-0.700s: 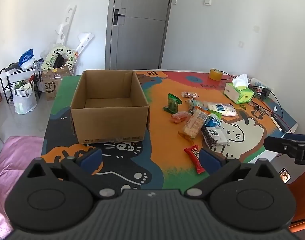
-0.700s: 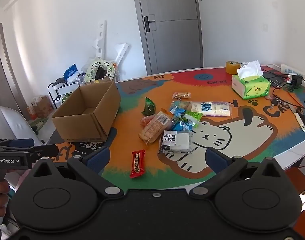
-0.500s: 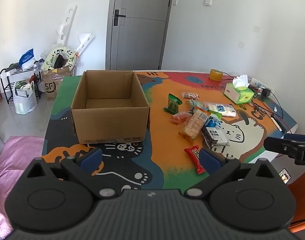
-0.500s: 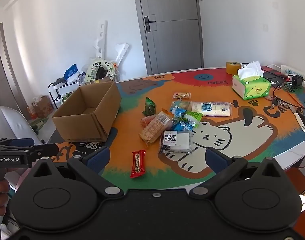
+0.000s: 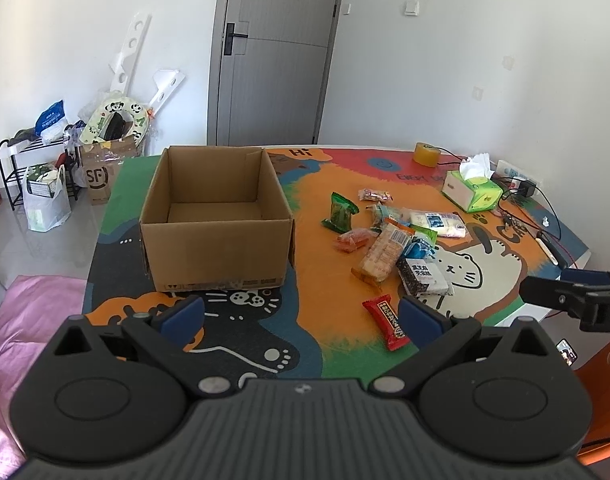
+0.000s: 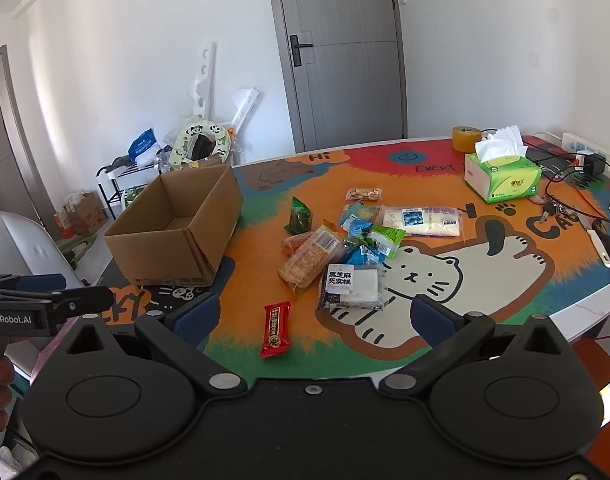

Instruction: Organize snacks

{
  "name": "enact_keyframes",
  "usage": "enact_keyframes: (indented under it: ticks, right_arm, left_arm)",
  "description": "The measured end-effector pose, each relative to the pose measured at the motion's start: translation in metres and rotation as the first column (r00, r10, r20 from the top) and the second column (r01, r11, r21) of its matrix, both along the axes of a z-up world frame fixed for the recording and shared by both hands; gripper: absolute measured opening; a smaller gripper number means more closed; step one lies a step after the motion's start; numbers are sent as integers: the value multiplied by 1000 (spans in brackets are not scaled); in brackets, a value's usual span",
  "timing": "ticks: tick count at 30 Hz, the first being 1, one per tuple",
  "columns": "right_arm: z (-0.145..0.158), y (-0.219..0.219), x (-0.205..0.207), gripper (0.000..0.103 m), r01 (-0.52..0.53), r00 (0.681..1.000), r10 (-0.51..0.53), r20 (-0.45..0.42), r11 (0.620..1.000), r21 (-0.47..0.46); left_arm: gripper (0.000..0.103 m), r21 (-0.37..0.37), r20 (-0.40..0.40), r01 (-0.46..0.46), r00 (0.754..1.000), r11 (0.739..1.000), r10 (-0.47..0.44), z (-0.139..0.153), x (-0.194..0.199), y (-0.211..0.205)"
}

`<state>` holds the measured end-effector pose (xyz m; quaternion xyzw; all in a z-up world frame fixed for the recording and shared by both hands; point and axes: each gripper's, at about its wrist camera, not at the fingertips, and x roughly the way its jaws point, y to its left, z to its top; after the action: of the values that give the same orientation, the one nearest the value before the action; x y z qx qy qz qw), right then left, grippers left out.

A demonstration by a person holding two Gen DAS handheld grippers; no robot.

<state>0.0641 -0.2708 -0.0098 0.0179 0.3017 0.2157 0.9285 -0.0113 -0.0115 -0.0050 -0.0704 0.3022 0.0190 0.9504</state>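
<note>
With both claws, left (image 5: pixel 301 312) and right (image 6: pixel 314 316), spread wide and empty above the near surface (image 6: pixel 245 332) edge, snacks (image 6: pixel 337 248) lie loose beside the empty box (image 5: pixel 215 216), presumably their destination.

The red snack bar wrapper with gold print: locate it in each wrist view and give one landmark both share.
Left wrist view: the red snack bar wrapper lies low and right of centre, on the mat's near edge, right of the box.
Right wrist view: it lies low and just left of centre, nearest of the snacks.
Shared landmark: the open brown cardboard box, left of the wrapper in both.
</note>
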Motion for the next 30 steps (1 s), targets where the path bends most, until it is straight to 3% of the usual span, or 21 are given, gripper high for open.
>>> enact_keyframes:
  ticks: [13, 17, 30]
  right_arm:
    - [4, 3, -3, 103, -13, 1000, 13, 24, 1000, 4]
    - [2, 3, -3, 103, -12, 1000, 13, -19, 998, 57]
    - [-1, 0, 0, 103, -15, 999, 16, -30, 999, 32]
  left_arm:
    - [102, -4, 7, -1, 1000, 1000, 1, 2, -3, -1]
    - [102, -5, 7, 0, 1000, 1000, 0, 2, -3, -1]
    - [102, -7, -5, 10, 1000, 1000, -10, 3, 6, -6]
